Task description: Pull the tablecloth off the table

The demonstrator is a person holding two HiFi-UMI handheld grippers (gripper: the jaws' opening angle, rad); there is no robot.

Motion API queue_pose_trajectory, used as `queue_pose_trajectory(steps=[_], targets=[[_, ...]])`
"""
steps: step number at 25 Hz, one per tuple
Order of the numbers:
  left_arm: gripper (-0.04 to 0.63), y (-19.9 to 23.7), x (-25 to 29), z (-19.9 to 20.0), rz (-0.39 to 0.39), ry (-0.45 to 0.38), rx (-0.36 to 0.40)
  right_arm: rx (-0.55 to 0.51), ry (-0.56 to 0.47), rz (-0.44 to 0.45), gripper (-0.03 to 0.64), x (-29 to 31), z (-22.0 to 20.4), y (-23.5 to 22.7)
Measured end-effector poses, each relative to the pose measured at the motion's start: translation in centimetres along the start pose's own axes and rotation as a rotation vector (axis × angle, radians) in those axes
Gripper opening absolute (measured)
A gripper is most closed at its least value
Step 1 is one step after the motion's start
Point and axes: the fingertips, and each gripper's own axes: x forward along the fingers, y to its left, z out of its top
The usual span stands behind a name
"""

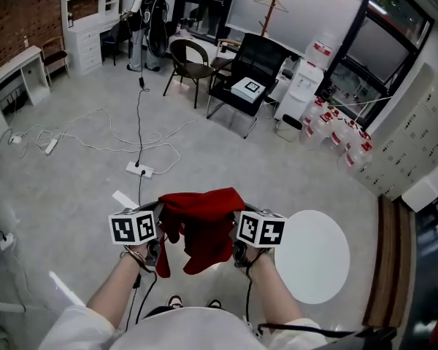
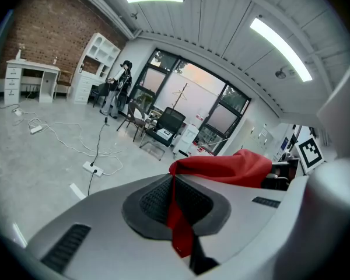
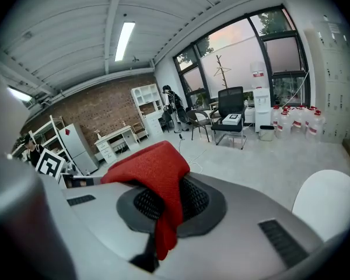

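Note:
A red tablecloth (image 1: 201,228) hangs bunched in the air in front of me, stretched between my two grippers. My left gripper (image 1: 159,228) is shut on its left end. In the left gripper view a strip of the tablecloth (image 2: 221,168) is pinched between the closed jaws of the left gripper (image 2: 178,212). My right gripper (image 1: 239,232) is shut on the other end. In the right gripper view the tablecloth (image 3: 154,174) drapes over the closed jaws of the right gripper (image 3: 166,214). The round white table (image 1: 317,257) stands bare to my right, apart from the cloth.
A power strip (image 1: 139,170) and long cables lie on the grey floor ahead. A black chair (image 1: 244,79) and a round chair (image 1: 190,60) stand further back. Water bottles (image 1: 336,130) line the window. A person (image 1: 146,20) stands at the far desk.

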Motion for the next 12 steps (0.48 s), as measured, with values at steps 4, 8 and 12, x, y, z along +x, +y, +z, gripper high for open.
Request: queue_pose_trajectory(steps=[4, 8, 12], targets=[[0.023, -2.3, -0.3, 0.2, 0.029, -0.033, 0.020, 0.025, 0.005, -0.021, 0.040, -1.1, -0.3, -1.9], [0.023, -4.0, 0.2, 0.6, 0.042, -0.043, 0.037, 0.031, 0.000, -0.002, 0.040, -1.8, 0.1, -3.1], [0.023, -5.4, 0.7, 0.6, 0.051, -0.055, 0.054, 0.045, -0.019, 0.002, 0.040, -2.6, 0.2, -4.5]])
